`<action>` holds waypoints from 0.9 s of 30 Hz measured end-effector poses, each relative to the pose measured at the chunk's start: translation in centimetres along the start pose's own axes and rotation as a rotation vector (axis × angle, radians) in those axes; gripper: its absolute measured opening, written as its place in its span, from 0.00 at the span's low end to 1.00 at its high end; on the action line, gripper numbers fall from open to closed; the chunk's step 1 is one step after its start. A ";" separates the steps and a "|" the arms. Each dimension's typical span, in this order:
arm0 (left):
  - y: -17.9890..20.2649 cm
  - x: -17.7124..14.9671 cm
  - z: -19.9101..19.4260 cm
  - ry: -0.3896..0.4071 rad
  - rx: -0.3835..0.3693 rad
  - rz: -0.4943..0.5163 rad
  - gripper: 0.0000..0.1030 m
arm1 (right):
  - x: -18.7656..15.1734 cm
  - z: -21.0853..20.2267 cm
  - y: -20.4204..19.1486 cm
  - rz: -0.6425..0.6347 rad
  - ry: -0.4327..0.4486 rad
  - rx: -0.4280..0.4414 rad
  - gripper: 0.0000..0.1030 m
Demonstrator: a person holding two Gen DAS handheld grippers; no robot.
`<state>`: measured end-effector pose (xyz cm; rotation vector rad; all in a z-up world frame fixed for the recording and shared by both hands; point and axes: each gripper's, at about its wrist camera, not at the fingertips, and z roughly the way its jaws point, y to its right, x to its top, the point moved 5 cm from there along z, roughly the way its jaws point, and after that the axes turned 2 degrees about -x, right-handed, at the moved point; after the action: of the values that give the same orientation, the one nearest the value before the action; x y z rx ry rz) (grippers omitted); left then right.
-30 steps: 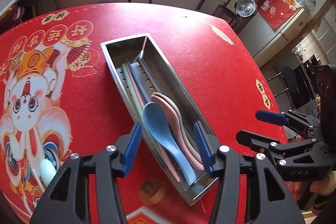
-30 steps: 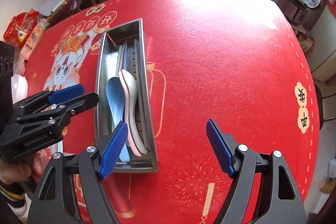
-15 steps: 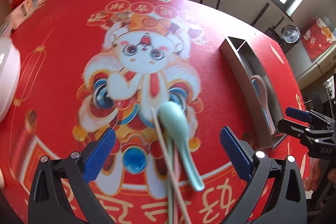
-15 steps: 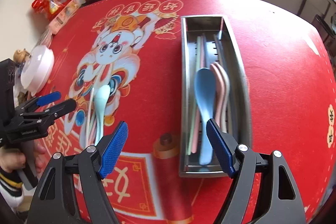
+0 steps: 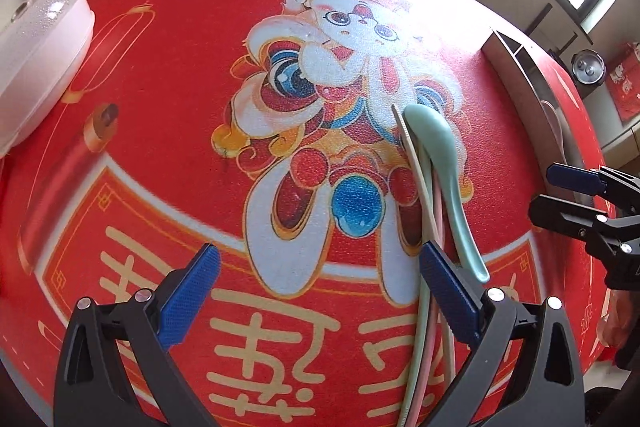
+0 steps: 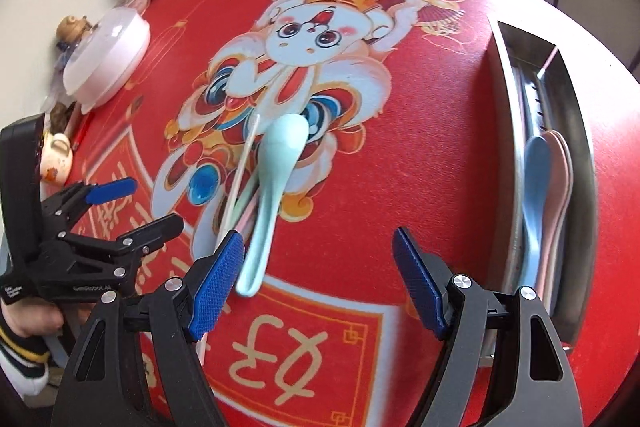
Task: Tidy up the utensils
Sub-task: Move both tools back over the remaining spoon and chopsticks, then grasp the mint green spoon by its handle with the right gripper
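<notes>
Mint spoon (image 6: 276, 187) lies bowl-away on the red tablecloth (image 5: 160, 99), left of the steel tray (image 6: 576, 131), handle beside the right gripper (image 6: 318, 275) (empty, closing); left gripper (image 5: 316, 291) open, similarly near.

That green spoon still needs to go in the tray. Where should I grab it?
Grip the mint green spoon by its slim handle, from above, fingers across it. It lies flat on the mat against the chopsticks, and the bowl end looks too wide and rounded.
</notes>
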<state>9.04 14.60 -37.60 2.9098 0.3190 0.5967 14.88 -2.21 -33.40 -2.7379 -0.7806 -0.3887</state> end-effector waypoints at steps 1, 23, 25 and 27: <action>-0.3 0.0 0.0 0.002 0.002 -0.005 0.94 | 0.1 0.4 -0.5 -0.020 -0.002 0.001 0.63; 3.4 -0.8 0.6 0.004 -0.102 0.054 0.94 | 1.5 5.6 -3.4 -0.112 -0.065 -0.011 0.16; 4.1 -0.8 1.0 -0.002 -0.095 0.075 0.94 | 1.2 5.4 -3.0 -0.104 -0.063 -0.004 0.15; 4.7 -0.7 1.5 -0.012 -0.087 0.095 0.94 | 0.8 5.2 -2.6 -0.097 -0.060 -0.004 0.15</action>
<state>9.80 9.79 -38.30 2.8563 0.1493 0.5915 15.05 2.03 -37.49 -2.7345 -0.9311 -0.3295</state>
